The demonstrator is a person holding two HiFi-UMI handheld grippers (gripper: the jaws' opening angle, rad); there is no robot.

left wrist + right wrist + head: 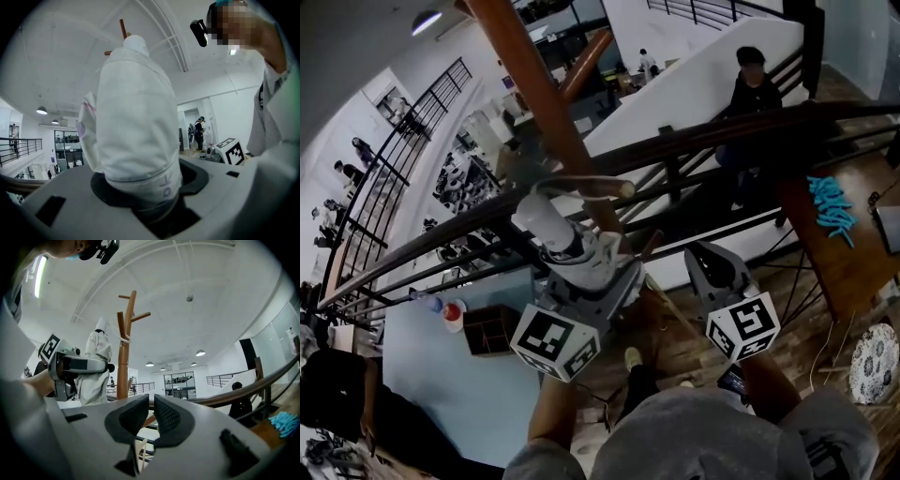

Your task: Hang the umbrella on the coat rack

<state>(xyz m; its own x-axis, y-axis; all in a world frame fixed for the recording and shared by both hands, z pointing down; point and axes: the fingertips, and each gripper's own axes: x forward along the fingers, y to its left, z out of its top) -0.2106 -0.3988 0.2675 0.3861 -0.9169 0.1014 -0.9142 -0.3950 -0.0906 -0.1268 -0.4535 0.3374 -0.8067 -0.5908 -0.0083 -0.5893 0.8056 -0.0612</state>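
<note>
Head view dim, underexposed, corners dark. Railing [712, 131] bends strongly from wide lens. One ceiling lamp [426, 21] glows at top left. Both gripper views bright: light from white ceiling and round lamps [200, 353], black ring at edges. Strip light [40, 270] gives glare. Umbrella [133, 117] very near lens, soft, a little washed out.

railing [675, 142] | person beyond it [753, 89] | turquoise bundle [831, 208] on table [853, 267]

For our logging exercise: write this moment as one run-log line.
left gripper: shut on umbrella | right gripper: shut, empty | umbrella beside coat rack
</note>
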